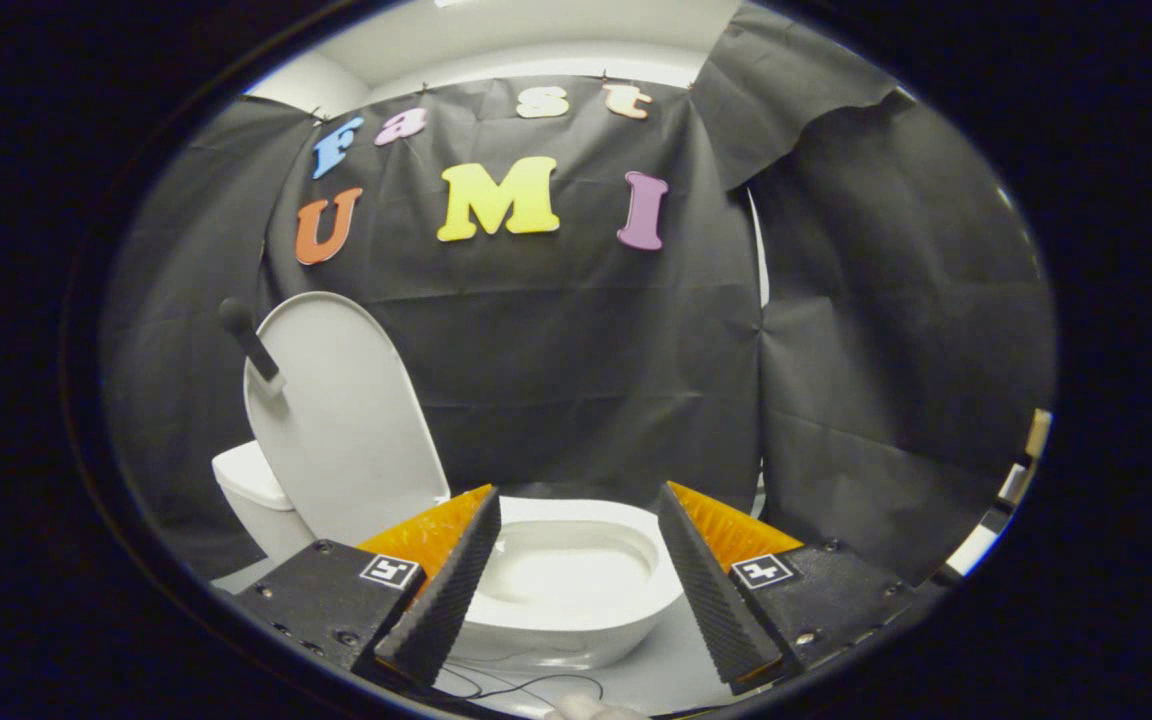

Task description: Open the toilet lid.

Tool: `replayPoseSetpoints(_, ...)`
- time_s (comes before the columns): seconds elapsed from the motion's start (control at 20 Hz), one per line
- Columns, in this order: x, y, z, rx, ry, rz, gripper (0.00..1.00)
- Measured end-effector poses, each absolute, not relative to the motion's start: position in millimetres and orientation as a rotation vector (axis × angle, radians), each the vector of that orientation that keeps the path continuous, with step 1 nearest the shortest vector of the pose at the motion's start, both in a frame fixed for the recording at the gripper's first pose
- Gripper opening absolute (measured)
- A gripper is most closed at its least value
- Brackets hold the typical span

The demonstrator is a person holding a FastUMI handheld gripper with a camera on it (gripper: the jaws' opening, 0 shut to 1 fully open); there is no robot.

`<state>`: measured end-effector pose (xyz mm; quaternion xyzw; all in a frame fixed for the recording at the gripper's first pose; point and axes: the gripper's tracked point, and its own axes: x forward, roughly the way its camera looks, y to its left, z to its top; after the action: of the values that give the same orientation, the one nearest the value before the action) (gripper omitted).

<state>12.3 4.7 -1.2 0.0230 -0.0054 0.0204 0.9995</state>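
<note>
A small white toilet stands just ahead of my fingers, its open bowl [576, 570] showing between them. The white lid [346, 420] is raised upright, leaning back toward the tank [251, 490] on the left. A dark handle [248, 340] sticks out from the lid's upper left edge. My gripper [576, 640] is open, its two fingers spread wide on either side of the bowl, with nothing held between them. The fingers are apart from the lid.
Black cloth walls the booth behind and to the right of the toilet. A thin dark cable [526, 685] lies on the pale floor in front of the bowl. A gap in the cloth at the far right shows some light-coloured items.
</note>
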Motion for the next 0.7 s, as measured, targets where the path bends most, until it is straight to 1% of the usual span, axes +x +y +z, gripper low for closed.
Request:
replayPoseSetpoints(0.15,12.3,12.0,1.0,0.028,-0.020,0.060,0.99)
replayPoseSetpoints(0.7,10.0,4.3,6.0,0.030,-0.030,0.018,0.99)
